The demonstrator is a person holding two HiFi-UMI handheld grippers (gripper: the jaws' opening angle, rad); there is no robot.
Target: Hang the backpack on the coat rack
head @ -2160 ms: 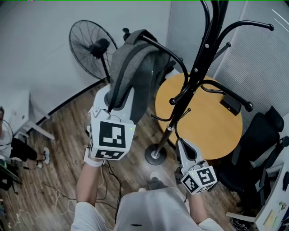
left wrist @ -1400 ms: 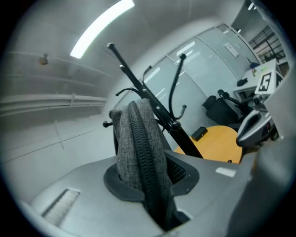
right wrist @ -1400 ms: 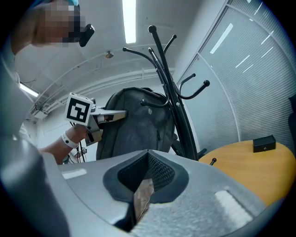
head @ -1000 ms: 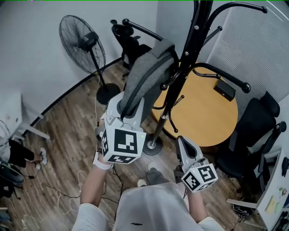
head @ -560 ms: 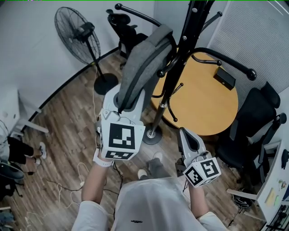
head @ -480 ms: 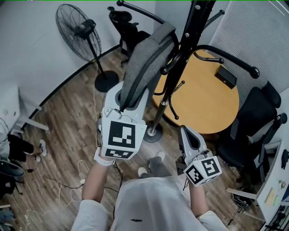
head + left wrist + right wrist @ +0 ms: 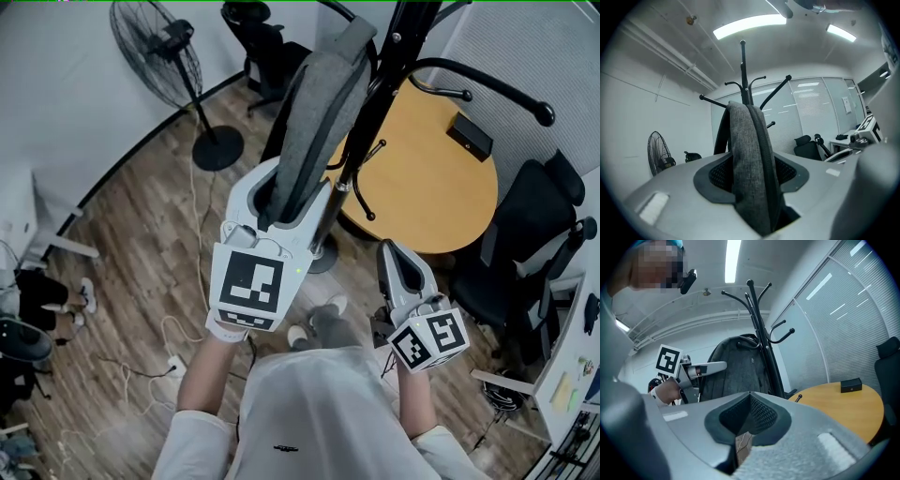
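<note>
The grey backpack (image 7: pixel 323 122) hangs against the black coat rack (image 7: pixel 375 103), with its top up at the rack's arms. My left gripper (image 7: pixel 286 183) sits low on the pack. A grey strap (image 7: pixel 750 159) runs between its jaws, which have just been opening and now stand wide, with dark pad showing on both sides of the strap. The right gripper view shows the backpack (image 7: pixel 736 369) beside the pole (image 7: pixel 759 319). My right gripper (image 7: pixel 396 253) hovers right of the pole, shut on nothing.
A round wooden table (image 7: pixel 441 187) with a small black box (image 7: pixel 472 136) stands behind the rack. Black office chairs (image 7: pixel 530 244) are at the right. A standing fan (image 7: pixel 155 42) is at the back left. Cables (image 7: pixel 178 337) lie on the wood floor.
My left gripper has drifted right, toward the rack pole, and a little lower. Its jaws stand wider around the strap. The right gripper has hardly moved.
</note>
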